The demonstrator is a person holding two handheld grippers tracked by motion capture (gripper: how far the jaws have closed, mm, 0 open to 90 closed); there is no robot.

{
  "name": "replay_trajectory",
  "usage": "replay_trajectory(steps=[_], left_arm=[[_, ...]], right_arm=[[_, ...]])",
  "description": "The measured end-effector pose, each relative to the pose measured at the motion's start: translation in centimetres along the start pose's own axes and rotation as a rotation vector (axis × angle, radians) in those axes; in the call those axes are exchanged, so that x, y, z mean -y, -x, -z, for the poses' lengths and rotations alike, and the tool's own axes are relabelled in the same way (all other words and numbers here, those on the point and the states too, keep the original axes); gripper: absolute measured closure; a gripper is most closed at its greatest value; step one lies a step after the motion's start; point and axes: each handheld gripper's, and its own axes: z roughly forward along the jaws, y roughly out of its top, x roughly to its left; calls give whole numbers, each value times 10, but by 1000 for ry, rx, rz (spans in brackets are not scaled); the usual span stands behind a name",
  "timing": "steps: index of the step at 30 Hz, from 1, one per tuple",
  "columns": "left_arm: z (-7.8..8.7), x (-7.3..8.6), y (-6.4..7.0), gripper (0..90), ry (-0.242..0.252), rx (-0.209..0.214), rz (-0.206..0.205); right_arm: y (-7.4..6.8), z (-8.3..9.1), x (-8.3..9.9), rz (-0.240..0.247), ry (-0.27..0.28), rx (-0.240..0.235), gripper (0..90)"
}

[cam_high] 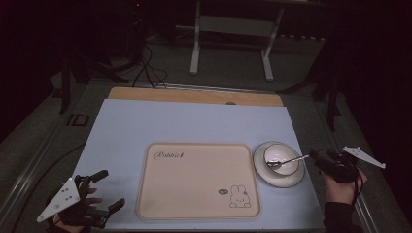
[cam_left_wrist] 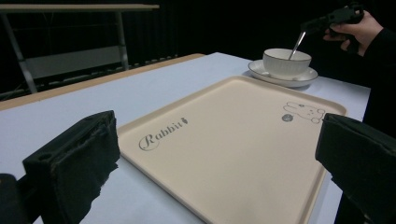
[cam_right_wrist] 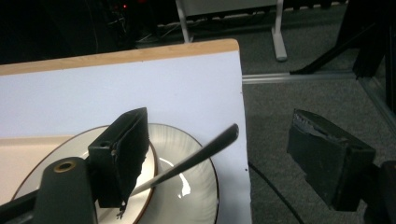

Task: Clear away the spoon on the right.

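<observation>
Right gripper (cam_high: pixel 313 156) held just past the right rim of the saucer (cam_high: pixel 297 180), jaws spread wide and gripping nothing. In the right gripper view, one jaw over the bowl (cam_right_wrist: pixel 140 186), the other out beyond the table edge above the grey floor (cam_right_wrist: pixel 289 116). Spoon (cam_high: pixel 287 160) lying in the bowl (cam_high: pixel 278 158), its scoop end down inside and its handle slanting up toward the right gripper, tip between the two parted jaws but touching neither, as far as can be told. Bowl seated on the saucer, directly ahead of that gripper.

Left gripper (cam_high: pixel 111 190) low at the near left corner of the table (cam_high: pixel 121 126), also released, jaws well apart with nothing between them. Ahead of it and slightly to its right, the cream tray (cam_high: pixel 160 194), printed with "Rabbit" and a small rabbit drawing, bare of anything on top. Seen from the left gripper view, tray (cam_left_wrist: pixel 243 140) stretching away between the two jaws, bowl (cam_left_wrist: pixel 286 63) and saucer (cam_left_wrist: pixel 261 70) beyond its far corner, spoon (cam_left_wrist: pixel 296 45) standing out of the bowl, right hand (cam_left_wrist: pixel 357 30) hovering just above it.
</observation>
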Motion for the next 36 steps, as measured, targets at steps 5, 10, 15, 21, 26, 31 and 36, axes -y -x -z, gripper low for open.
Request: replay_trajectory(steps=[5, 10, 15, 21, 26, 31, 36], left_arm=[[-1, 0, 1, 0, -3, 3, -7], [-1, 0, 1, 0, -3, 3, -8], [-1, 0, 1, 0, -4, 2, -9], [0, 0, 1, 0, -4, 1, -9], [0, 0, 1, 0, -5, -1, -10], [0, 0, 1, 0, -4, 0, -11], [0, 0, 1, 0, -4, 2, -13]], right_arm=[[3, -5, 3, -19, -32, -20, 238], [5, -10, 5, -35, -47, -47, 372], [7, -12, 5, -51, -48, -89, 504], [12, -12, 2, -99, -30, -128, 643], [12, -11, 0, -105, -23, -149, 773], [13, -5, -5, -117, 5, -191, 845], [8, 1, -12, -97, 10, -214, 869]])
